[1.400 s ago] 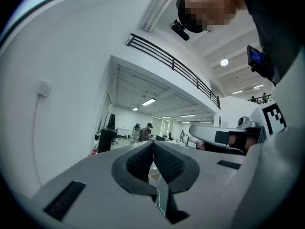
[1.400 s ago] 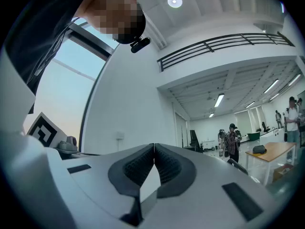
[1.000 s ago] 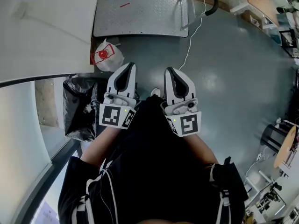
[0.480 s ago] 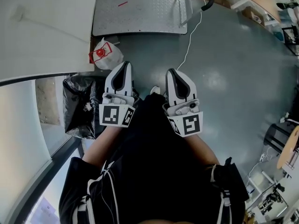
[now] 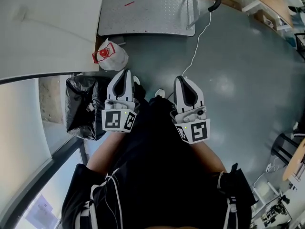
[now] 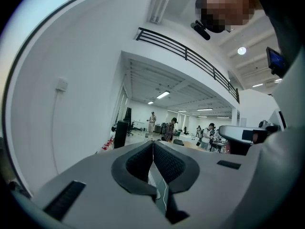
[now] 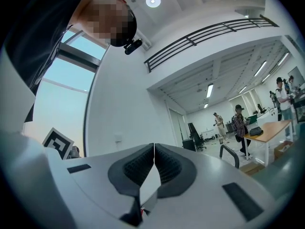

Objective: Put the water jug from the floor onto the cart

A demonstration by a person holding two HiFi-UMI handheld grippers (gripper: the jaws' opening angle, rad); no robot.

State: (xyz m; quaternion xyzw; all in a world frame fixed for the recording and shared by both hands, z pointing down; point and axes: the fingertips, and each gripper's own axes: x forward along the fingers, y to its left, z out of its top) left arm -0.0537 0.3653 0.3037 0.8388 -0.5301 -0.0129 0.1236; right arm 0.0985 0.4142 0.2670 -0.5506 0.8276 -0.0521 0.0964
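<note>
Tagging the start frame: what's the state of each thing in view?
left claw: shut, empty.
right claw: shut, empty.
jug: on the floor near the cart, red cap on, not held.
cart: no jug on it.
bin: lined in black.
cable: loose on the floor.

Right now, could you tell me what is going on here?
A person holds a two-jaw gripper in each hand, in front of the body. The left gripper and right gripper both have their jaws shut on nothing. The water jug sits on the floor close to the cart, not yet picked up.
</note>
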